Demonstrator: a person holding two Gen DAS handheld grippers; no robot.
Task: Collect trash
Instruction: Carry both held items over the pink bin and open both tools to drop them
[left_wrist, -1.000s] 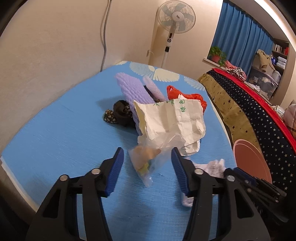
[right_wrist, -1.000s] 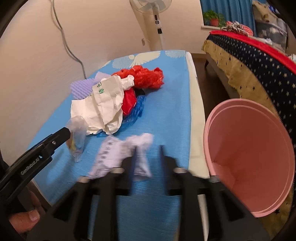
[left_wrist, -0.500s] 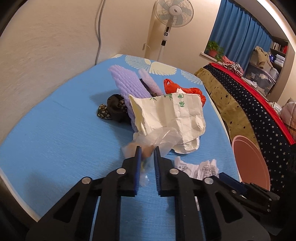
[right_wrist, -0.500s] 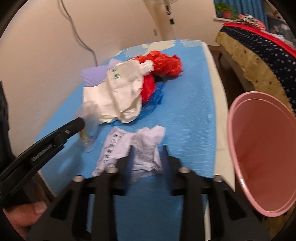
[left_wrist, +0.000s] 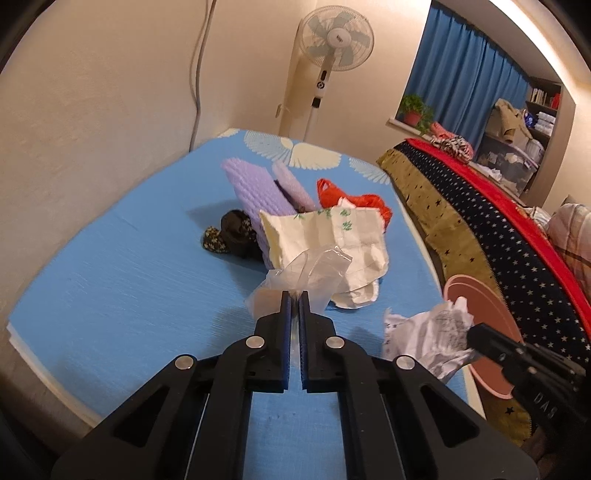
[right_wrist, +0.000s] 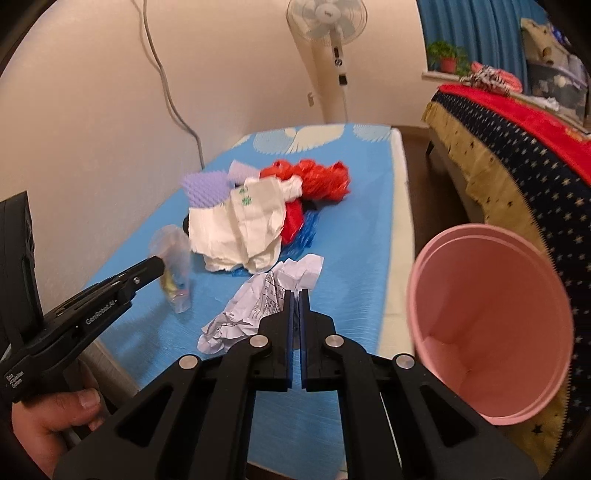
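Blue mat (left_wrist: 122, 295) along the wall, trash heap mid-mat: cream paper bag (left_wrist: 328, 236), red bag (right_wrist: 314, 177), purple foam (left_wrist: 255, 188), dark scrap (left_wrist: 231, 236), blue plastic (right_wrist: 304, 230) under the heap. Pink bin (right_wrist: 491, 325) sits off the mat's right edge, mouth tilted toward the grippers, looks empty inside.

Step in hand, by my read: both pieces grabbed and lifted, carry to bin comes next.

Left gripper (left_wrist: 294, 301) has its fingers pinched together on a clear bag (left_wrist: 310, 277); in the right view the bag (right_wrist: 175, 269) hangs off the mat with something yellowish inside. Right gripper (right_wrist: 294, 295) is clamped on crumpled paper (right_wrist: 258, 306), held just above the mat, near the bin rim.

Next move likely: swing right gripper over the bin mouth, spread fingers, drop paper. Then left crosses over the mat with the bag and does the same. Bag is limp and dangling, so it needs clearance over the rim. Heap left for later passes.
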